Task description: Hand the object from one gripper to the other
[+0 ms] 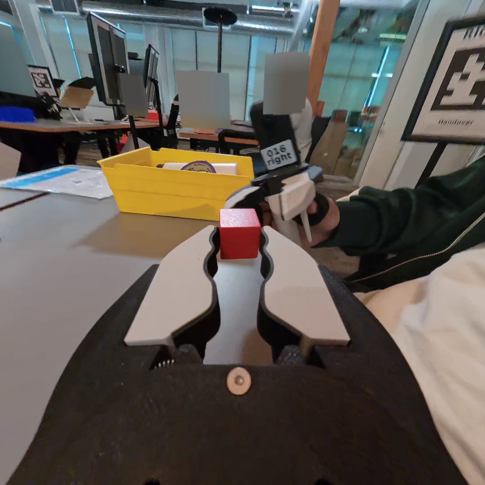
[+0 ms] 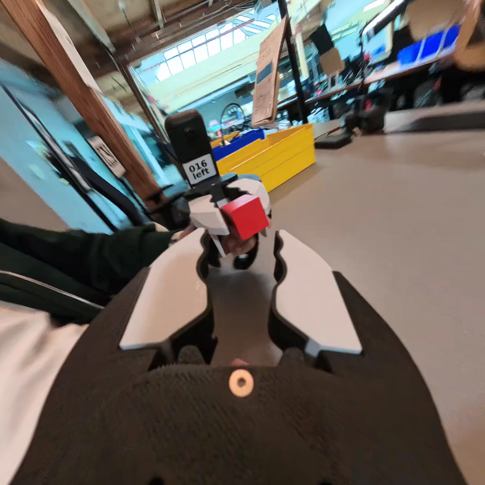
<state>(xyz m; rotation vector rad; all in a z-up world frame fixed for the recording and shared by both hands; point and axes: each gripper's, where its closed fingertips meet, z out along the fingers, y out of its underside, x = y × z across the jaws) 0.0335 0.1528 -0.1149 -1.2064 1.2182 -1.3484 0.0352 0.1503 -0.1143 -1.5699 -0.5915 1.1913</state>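
A red cube (image 1: 239,236) is pinched between the fingertips of my left gripper (image 1: 239,231), held above the grey table (image 1: 65,262). My right gripper (image 1: 246,200) is just behind and to the right of the cube, fingers pointing at it, held by a hand in a dark green sleeve. In the right wrist view, my right gripper (image 2: 240,236) is open and empty, with the cube (image 2: 246,216) just beyond its fingertips and slightly above them. The left gripper (image 2: 236,207) faces it, shut on the cube.
A yellow bin (image 1: 178,189) with items inside stands on the table behind the cube; it also shows in the right wrist view (image 2: 275,157). A clear plastic bag (image 1: 60,178) lies at the far left. A framed sign on a stand (image 1: 459,78) is at the right. The grippers are tip to tip, or close to it.
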